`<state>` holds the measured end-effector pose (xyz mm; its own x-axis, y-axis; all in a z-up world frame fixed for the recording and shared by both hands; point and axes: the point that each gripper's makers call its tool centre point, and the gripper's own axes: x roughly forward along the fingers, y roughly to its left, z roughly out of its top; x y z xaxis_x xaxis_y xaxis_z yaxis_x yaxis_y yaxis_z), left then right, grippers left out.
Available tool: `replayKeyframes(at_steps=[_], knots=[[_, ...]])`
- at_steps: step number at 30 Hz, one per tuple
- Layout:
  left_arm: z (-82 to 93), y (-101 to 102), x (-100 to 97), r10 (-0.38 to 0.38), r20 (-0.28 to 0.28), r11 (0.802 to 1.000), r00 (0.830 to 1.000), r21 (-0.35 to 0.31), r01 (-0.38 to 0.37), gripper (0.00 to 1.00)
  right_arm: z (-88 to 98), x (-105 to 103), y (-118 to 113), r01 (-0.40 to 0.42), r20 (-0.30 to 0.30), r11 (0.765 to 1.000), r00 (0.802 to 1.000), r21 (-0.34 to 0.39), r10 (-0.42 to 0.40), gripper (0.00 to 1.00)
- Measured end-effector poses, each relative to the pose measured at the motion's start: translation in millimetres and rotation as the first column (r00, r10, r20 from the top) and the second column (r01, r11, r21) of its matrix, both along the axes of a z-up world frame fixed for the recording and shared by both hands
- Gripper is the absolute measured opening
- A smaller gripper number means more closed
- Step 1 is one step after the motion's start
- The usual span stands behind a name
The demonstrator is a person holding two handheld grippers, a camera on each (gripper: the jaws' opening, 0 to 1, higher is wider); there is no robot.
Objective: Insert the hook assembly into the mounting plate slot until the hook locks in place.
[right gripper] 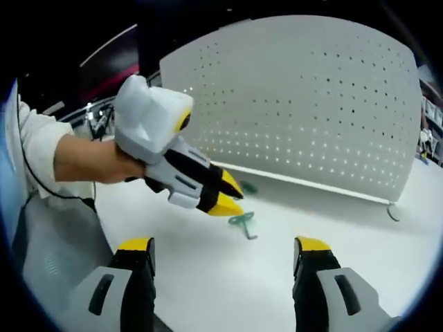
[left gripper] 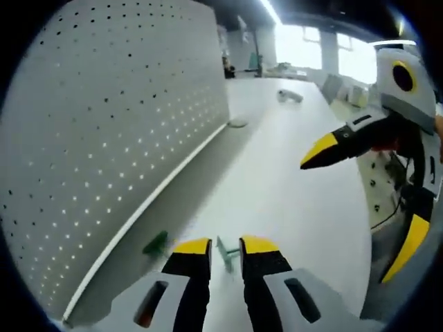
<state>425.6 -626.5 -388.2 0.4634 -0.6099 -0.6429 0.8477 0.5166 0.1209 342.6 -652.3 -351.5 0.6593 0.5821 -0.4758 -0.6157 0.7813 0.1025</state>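
Note:
A white pegboard plate (left gripper: 104, 138) (right gripper: 297, 104) stands upright on the white table. A small green hook (left gripper: 225, 254) (right gripper: 243, 223) lies on the table in front of it. A second green piece (left gripper: 156, 242) (right gripper: 248, 187) rests at the plate's base. My left gripper (left gripper: 225, 245) (right gripper: 227, 195) hovers just over the hook, jaws a narrow gap apart, with the hook showing in that gap and not clamped. My right gripper (right gripper: 225, 243) (left gripper: 365, 197) hangs farther back, jaws wide open with nothing in them.
The pegboard stands on a small foot (left gripper: 237, 123) (right gripper: 393, 211). A small grey object (left gripper: 289, 97) lies far down the table. A person's hand (right gripper: 97, 162) holds the left gripper. The table edge (left gripper: 360, 207) runs along the right.

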Motion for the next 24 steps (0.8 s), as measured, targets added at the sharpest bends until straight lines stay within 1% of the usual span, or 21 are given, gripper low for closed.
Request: replayKeyframes(at_steps=[4, 11, 16, 24], knots=[[-6.7, -2.6, 1.4, 0.009, -0.016, 1.000, 1.000, 0.000, -0.009, 0.15, -0.7, 0.0, 0.0, 0.004, -0.004, 1.000, 1.000, 0.004, -0.004, 0.83], [-14.6, -7.6, 4.4, 0.017, -0.015, 1.000, 1.000, 0.014, -0.017, 0.14, -2.9, 0.0, -4.5, 0.018, -0.007, 1.000, 1.000, 0.007, -0.018, 0.82], [-21.1, -6.0, 4.9, 0.018, -0.018, 0.999, 1.000, 0.045, -0.017, 0.12, -4.6, -0.4, -8.4, 0.028, -0.009, 1.000, 1.000, 0.009, -0.028, 0.82], [-22.3, -8.0, 7.2, 0.013, -0.016, 0.998, 1.000, 0.056, -0.012, 0.11, -6.9, -0.9, -13.9, 0.042, -0.011, 0.999, 0.999, 0.010, -0.042, 0.82]])
